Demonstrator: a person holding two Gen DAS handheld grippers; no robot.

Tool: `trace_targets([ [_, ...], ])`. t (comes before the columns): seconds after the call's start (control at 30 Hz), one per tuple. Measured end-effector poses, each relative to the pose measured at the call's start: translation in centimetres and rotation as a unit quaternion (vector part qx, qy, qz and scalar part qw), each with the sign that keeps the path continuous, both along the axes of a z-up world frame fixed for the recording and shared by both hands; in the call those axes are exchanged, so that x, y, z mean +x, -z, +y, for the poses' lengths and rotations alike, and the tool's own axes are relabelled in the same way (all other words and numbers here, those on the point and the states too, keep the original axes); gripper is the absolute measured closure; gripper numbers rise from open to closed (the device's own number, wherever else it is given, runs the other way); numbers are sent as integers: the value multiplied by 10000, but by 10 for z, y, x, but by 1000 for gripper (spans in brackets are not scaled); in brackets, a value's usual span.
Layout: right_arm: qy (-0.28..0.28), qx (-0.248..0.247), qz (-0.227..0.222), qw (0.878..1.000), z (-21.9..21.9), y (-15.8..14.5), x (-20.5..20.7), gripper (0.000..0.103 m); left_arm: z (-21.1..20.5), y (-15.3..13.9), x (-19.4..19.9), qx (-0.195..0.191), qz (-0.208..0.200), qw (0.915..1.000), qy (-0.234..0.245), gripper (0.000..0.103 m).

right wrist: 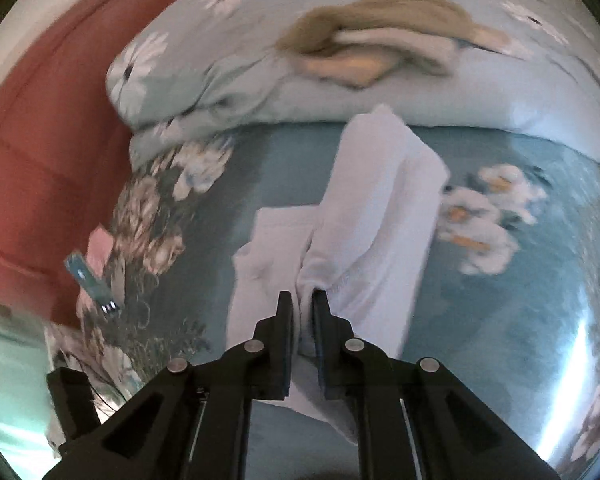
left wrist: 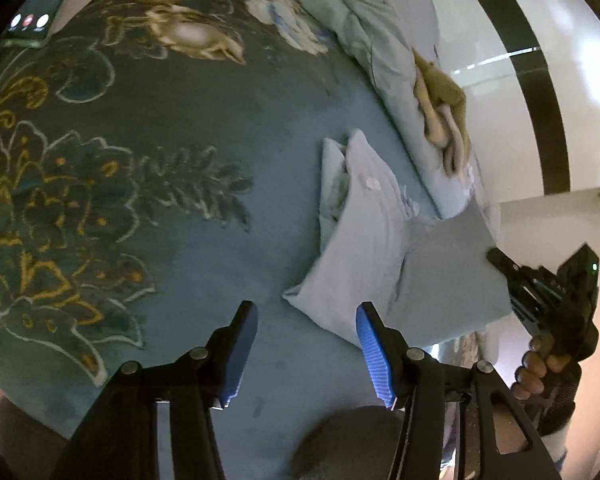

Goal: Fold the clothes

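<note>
The right gripper is clamped on an edge of the pale blue cotton garment, whose long axis runs away toward the frame's top. The left gripper stands half open and empty at lower centre of its view, with the garment just to its right, so it is the free hand near the loose corner.

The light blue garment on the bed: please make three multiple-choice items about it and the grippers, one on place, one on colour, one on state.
1. Where does the tan garment lie?
A. on the folded quilt
B. on the floor
C. in the left gripper

2. What colour are the left gripper pads?
A. red
B. blue
C. white

3. What state is the right gripper in?
A. wide open, empty
B. out of view
C. shut on the light blue garment

Answers: 1 A, it rests on the quilt; 2 B, both pads look blue; 3 C, cloth is pinched between its fingers.
</note>
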State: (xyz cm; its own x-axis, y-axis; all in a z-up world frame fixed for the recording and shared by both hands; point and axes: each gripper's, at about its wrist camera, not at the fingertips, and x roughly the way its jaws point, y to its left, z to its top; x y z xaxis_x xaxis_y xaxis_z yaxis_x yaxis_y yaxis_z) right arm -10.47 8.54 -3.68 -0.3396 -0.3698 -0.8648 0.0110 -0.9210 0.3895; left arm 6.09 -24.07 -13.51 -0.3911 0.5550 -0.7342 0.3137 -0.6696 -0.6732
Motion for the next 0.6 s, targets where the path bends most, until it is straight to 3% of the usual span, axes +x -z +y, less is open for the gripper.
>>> trace_targets([
  [0.1, -306, 124, -194, 9993, -44, 16, -6, 93, -9, 6, 4, 93, -26, 9999, -94, 47],
  [0.23, -466, 366, -703, 9958, -91, 60, -5, 93, -18, 13, 9, 243, -84, 9994, -238, 46],
  [0.37, -429, 213, -1018, 9937, -106, 82, 1, 93, -23, 17, 13, 312, -108, 9991, -282, 45],
  [0.47, -650, 52, -1051, 9923, -116, 82, 7, 93, -21, 20, 11, 395, -111, 9987, -296, 44],
  [0.6, -947, 168, -653, 9932, -112, 58, 10, 92, -9, 20, 5, 469, -50, 9988, -122, 44],
])
